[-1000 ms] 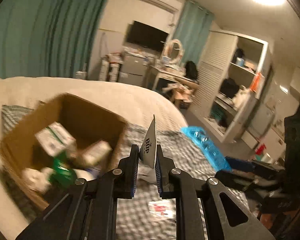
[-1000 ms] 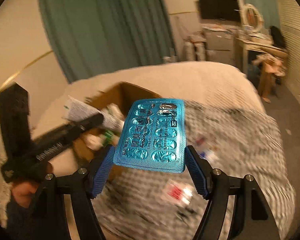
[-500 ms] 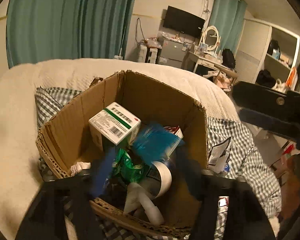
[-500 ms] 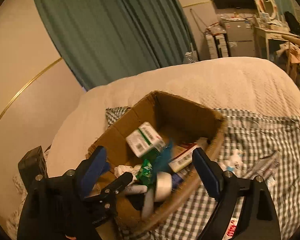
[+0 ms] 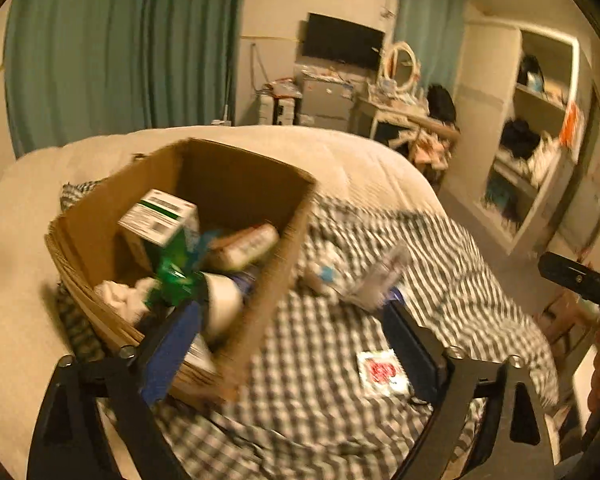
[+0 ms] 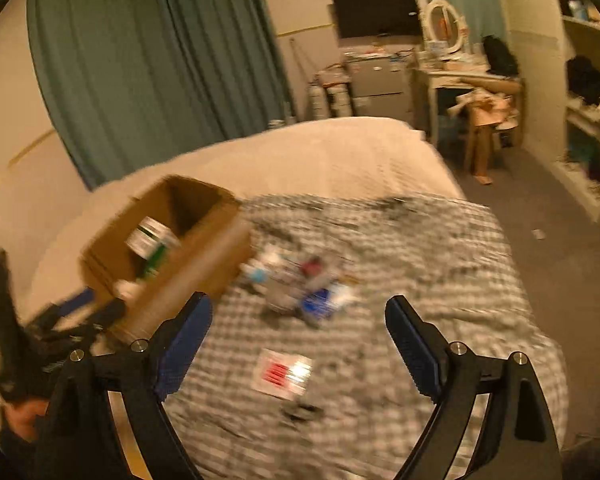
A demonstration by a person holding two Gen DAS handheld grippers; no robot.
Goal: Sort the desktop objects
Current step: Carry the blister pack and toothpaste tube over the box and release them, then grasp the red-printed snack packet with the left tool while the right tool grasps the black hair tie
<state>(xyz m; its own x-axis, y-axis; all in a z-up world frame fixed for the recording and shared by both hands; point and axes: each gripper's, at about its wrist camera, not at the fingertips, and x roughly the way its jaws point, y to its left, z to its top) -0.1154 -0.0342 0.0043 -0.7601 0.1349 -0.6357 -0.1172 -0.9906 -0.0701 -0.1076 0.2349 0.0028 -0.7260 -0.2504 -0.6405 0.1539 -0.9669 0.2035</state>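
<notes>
Left gripper [image 5: 292, 344] jaws spread empty, cardboard box [image 5: 284, 248] of packets, checked cloth [image 5: 440, 272]

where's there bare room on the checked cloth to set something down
Free: the checked cloth right of the small heap, and the strip between that heap and the red-and-white packet. Crowded: inside the cardboard box and the heap beside it.

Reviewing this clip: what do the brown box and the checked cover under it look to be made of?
Brown box: corrugated cardboard by the look, matte brown, with layered edges showing at its near-left rim. Checked cover: seemingly woven fabric, dull finish, black-and-white gingham that creases and drapes softly over the bed; motion blur leaves the weave unclear.
</notes>
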